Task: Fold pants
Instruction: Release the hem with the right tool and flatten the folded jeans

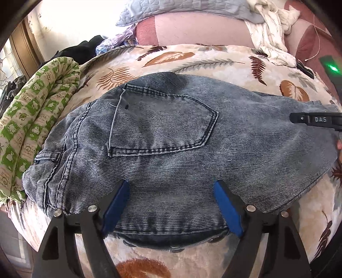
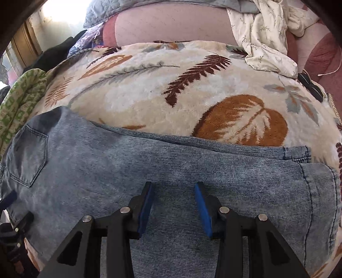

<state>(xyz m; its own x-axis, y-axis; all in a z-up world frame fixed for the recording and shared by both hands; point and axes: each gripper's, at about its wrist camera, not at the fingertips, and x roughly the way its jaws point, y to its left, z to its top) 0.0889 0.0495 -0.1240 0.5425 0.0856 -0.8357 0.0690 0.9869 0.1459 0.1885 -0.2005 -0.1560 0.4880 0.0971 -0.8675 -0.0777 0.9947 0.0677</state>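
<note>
Faded blue denim pants (image 1: 171,136) lie on a leaf-patterned blanket (image 1: 192,57), folded lengthwise with a back pocket (image 1: 162,124) facing up and the waistband at the near edge. My left gripper (image 1: 172,188) is open, its blue pads either side of the waist area, just above the cloth. In the right wrist view the pant legs (image 2: 171,162) run to the right, hems (image 2: 310,166) at the right. My right gripper (image 2: 174,188) is open over the legs, holding nothing. Its body shows at the right edge of the left wrist view (image 1: 316,119).
A green-and-cream quilt (image 1: 32,128) is bundled at the left. A white floral cloth (image 2: 267,42) and a grey pillow (image 1: 181,10) lie at the back. A small black object (image 2: 311,85) sits at the blanket's right edge. A pink sheet (image 2: 171,23) lies behind.
</note>
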